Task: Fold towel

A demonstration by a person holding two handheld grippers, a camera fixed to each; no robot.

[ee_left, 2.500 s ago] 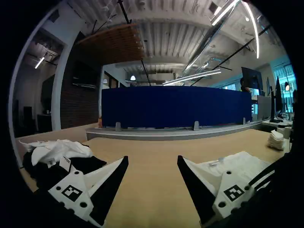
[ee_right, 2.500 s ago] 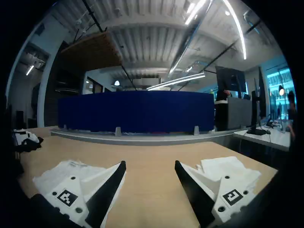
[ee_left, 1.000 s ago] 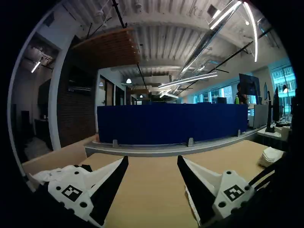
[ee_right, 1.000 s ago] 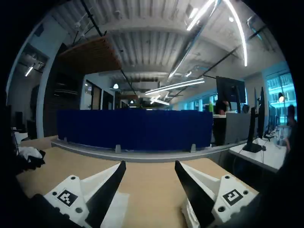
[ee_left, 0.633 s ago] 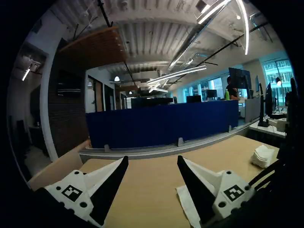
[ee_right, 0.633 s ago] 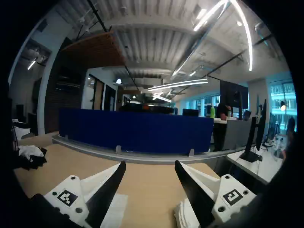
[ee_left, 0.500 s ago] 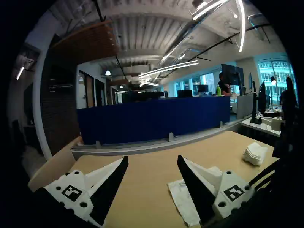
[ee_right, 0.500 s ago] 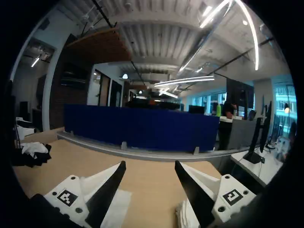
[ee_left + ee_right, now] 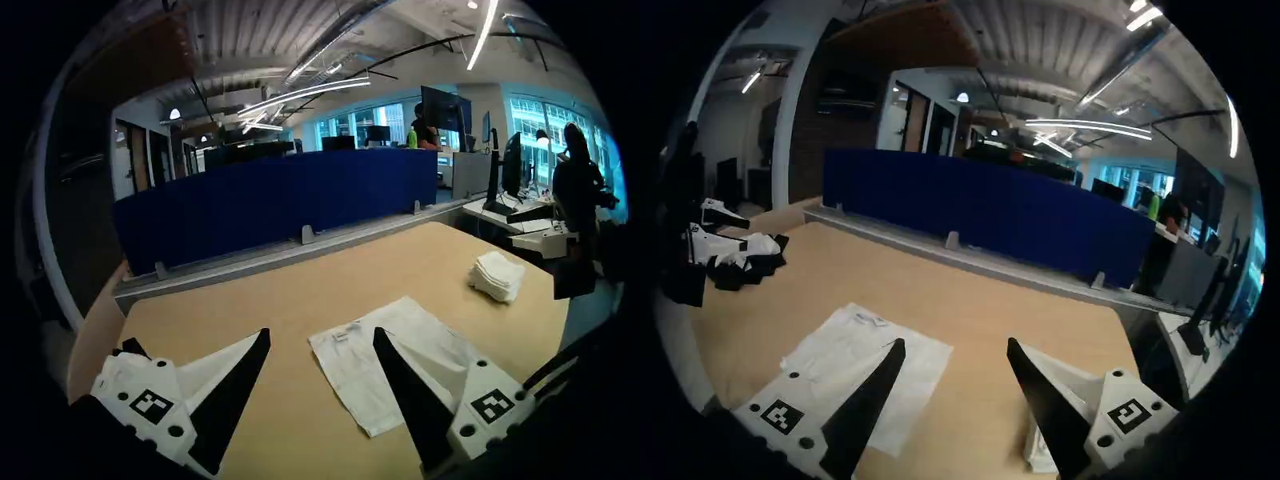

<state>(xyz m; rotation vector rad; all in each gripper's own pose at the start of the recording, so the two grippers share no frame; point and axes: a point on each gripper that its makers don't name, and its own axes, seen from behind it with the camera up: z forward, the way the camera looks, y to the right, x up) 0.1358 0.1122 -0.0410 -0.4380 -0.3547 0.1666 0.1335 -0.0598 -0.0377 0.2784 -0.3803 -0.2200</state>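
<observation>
In the left gripper view, the left gripper (image 9: 320,332) hovers above the table (image 9: 240,304), jaws wide and holding nothing. The step in hand appears to be the approach. It would go best if this gripper drops to the towel's near left corner and pinches only the edge, keeping the cloth flat so the fold line stays straight. The towel (image 9: 352,376) lies spread ahead and slightly right of the fingers. It is white and roughly rectangular, with a small tag near its far edge and faint creases, and looks thin and limp. 1 folded stack (image 9: 498,276) sits well apart, near the table's far right edge. In the right gripper view, the right gripper (image 9: 954,342) is also raised with jaws wide and empty. It should take the matching near corner at the same height, so that both lift together. Here the towel (image 9: 848,340) lies to the left, partly behind the left finger, flat on the table (image 9: 1000,312). A dark-and-white clothes pile (image 9: 736,256) sits farther left.
</observation>
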